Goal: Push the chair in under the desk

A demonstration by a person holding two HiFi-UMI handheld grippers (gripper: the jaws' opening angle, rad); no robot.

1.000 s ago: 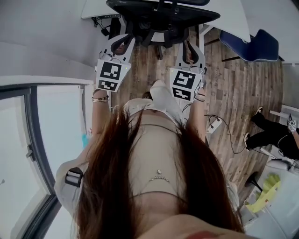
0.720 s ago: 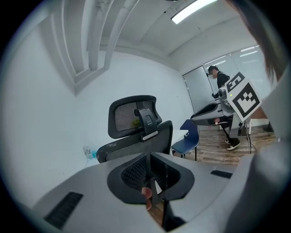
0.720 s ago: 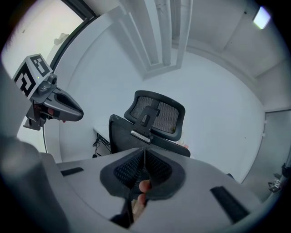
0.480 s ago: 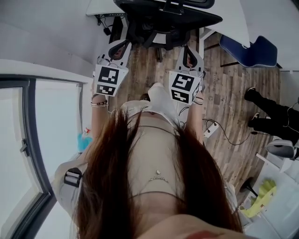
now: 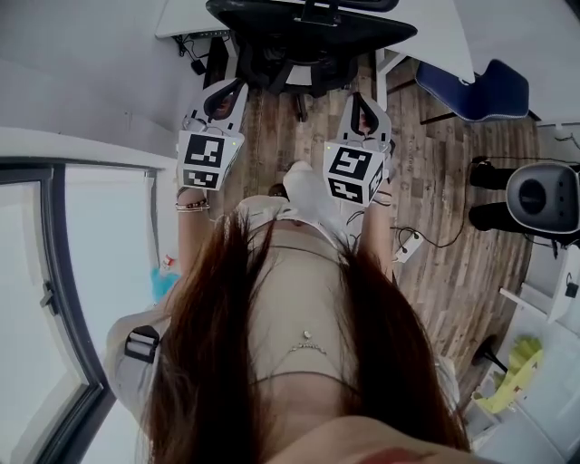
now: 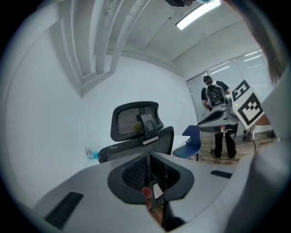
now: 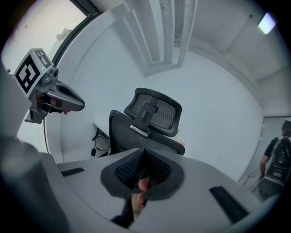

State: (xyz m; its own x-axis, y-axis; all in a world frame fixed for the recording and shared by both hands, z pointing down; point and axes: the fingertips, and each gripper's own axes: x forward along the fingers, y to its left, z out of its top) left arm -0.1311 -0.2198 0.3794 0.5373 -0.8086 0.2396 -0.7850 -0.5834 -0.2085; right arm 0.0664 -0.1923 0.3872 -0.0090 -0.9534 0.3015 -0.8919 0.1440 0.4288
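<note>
Left gripper point(image 5: 228, 89) and right gripper point(image 5: 364, 98) were clenched empty, just behind the chair point(image 5: 308, 36) — it sat at the desk point(image 5: 186, 16). Push unevenly and you risked swivelling it — catching the desk's edge.

No words, brands or numbers are showing legibly anywhere. The left gripper's white marker cube point(image 5: 205, 157) and the right gripper's white marker cube point(image 5: 355, 172) are carrying only blocky black-and-white square code patterns — not readable characters.
</note>
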